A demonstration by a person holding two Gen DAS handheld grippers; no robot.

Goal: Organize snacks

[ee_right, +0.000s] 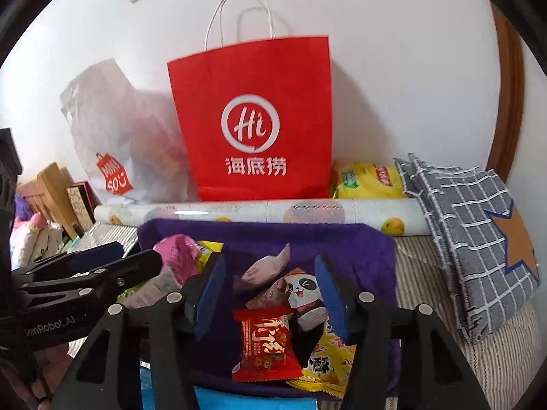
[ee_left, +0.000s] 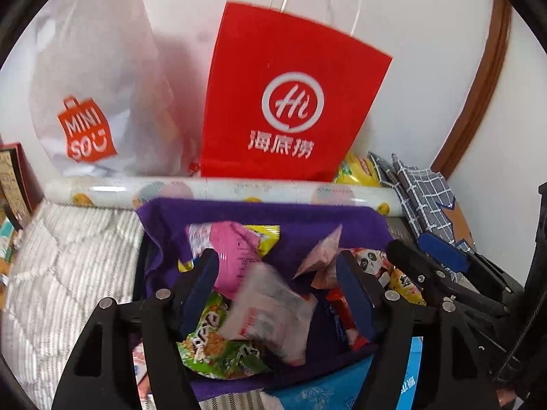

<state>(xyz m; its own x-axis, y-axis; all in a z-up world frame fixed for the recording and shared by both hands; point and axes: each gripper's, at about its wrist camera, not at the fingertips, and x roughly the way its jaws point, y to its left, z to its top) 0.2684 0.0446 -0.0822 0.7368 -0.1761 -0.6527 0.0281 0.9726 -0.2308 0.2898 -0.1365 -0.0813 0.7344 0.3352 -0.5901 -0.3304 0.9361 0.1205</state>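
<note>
Hovering both hand-held grippers, left [ee_left: 278, 282] and right [ee_right: 270, 290], spread and gripping nothing, I am looking over the snacks [ee_right: 265, 348] piled in the purple bin [ee_right: 359, 242] on the bed; the blurred white packet [ee_left: 270, 311] could be slipping off the heap.

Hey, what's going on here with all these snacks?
A person is sorting wrapped snacks into a purple fabric bin on a bed. Both hand-held grippers hang open over it: the left hand-held gripper above a blurred white packet, the right hand-held gripper above a red square packet. Neither grips anything.
</note>
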